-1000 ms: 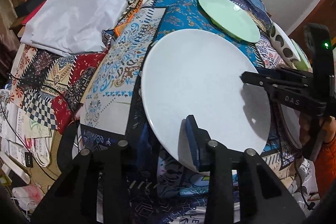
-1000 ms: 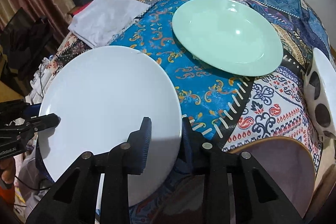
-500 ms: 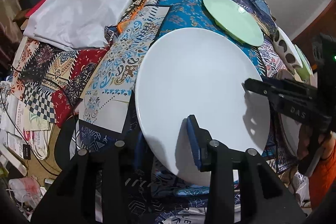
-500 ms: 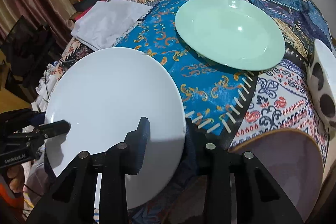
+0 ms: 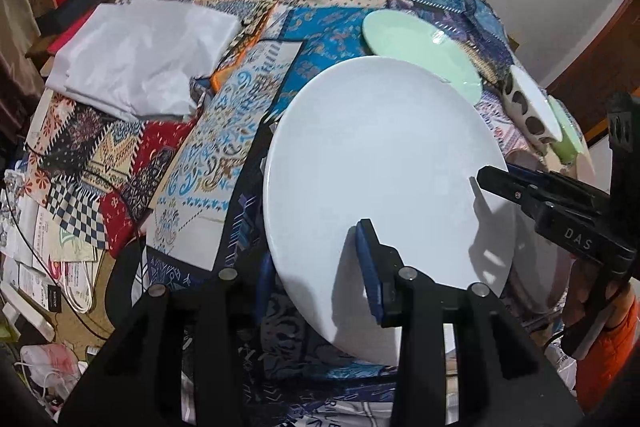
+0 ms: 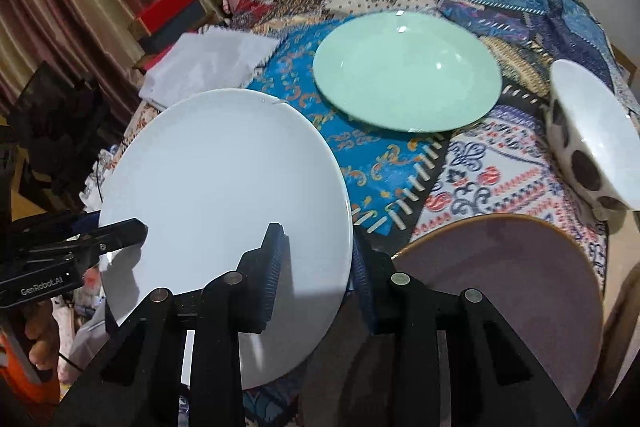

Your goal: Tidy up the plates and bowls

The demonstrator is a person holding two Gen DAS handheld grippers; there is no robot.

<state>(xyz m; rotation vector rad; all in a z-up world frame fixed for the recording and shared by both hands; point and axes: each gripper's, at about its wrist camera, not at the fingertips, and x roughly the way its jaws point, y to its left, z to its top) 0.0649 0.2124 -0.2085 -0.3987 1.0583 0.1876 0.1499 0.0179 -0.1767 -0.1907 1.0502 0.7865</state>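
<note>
Both grippers hold a large white plate (image 5: pixel 380 167) (image 6: pixel 224 179) by opposite rims, lifted off the patchwork cloth and tilted. My left gripper (image 5: pixel 316 267) is shut on its near-left rim, one finger on top and one underneath; in the right wrist view the left gripper (image 6: pixel 120 231) sits at the plate's left edge. My right gripper (image 6: pixel 316 247) is shut on the right rim, and its tip (image 5: pixel 492 179) also shows in the left wrist view. Beyond lies a mint green plate (image 5: pixel 420 47) (image 6: pixel 404 71). A mauve plate (image 6: pixel 500 267) rests close under my right gripper.
A white bowl with dark spots (image 6: pixel 592 139) (image 5: pixel 528 103) stands at the right edge, with a green bowl (image 5: pixel 566 131) behind it. A folded white cloth (image 5: pixel 140 59) lies far left on the patchwork table cover (image 5: pixel 224 131). Papers and cables litter the floor at the left.
The white plate has risen with both grippers and shifted toward the green plate; in the left wrist view its far rim now overlaps the green plate's near edge. Both grips are unchanged.
</note>
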